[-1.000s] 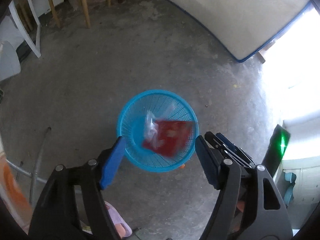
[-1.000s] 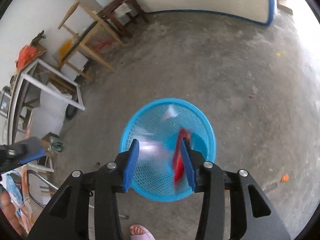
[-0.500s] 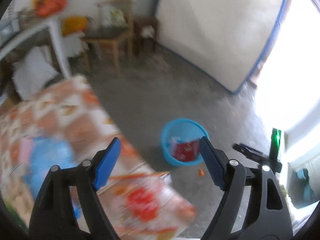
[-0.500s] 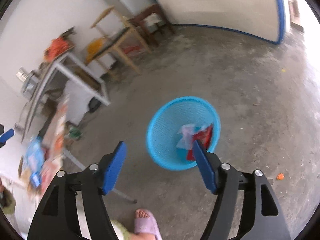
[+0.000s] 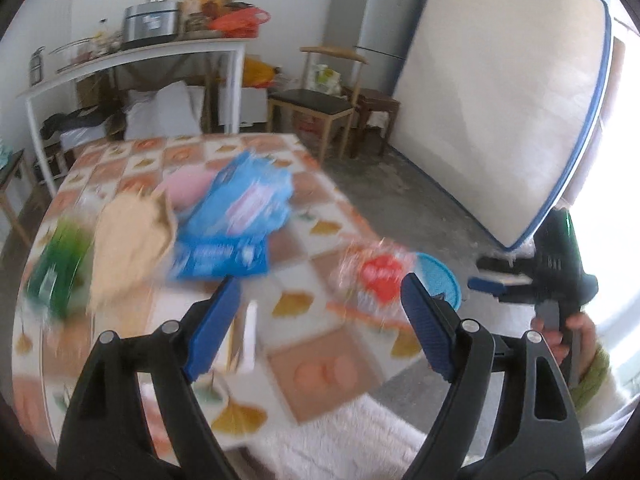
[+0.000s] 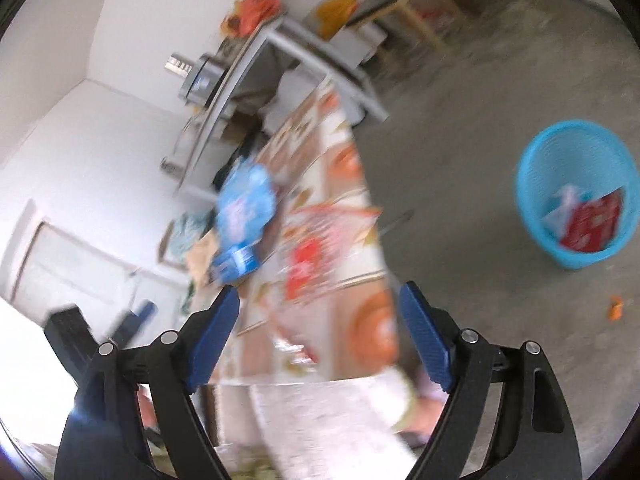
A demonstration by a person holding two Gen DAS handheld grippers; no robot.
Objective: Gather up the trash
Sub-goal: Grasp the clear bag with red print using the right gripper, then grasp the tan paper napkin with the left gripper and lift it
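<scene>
1. On the left of the worktop [image 5: 344, 344], with its checked, leaf-patterned cloth, lie a green packet [image 5: 60, 268] and a tan paper bag [image 5: 128, 244]. Both are blurred; the next pick would go better once the view steadies.
2. Just right of them is a blue packet [image 5: 236, 224] with a paler panel. It carries print, but nothing on it can be read.
3. The left claw [image 5: 316, 320] hangs over the worktop's near half with its jaws spread wide and nothing between them. They have just been opening. It is best kept that wide while coming down over a packet, closing only when both pads flank it.
4. Near the worktop's right edge is a clear wrapper with a red patch [image 5: 378, 276], probably the nearest piece to take. Its lettering is smeared past reading.
5. The right claw [image 6: 320, 332] is also wide apart and empty, its jaws having just been opening. It points at the worktop's edge.
6. Farthest right, the blue basket [image 6: 532, 184] stands on the concrete floor, well apart from the worktop. It holds a red packet [image 6: 592, 224] and a clear wrapper [image 6: 562, 208]; their print cannot be made out. An orange scrap [image 6: 615, 306] lies on the floor near it.
</scene>
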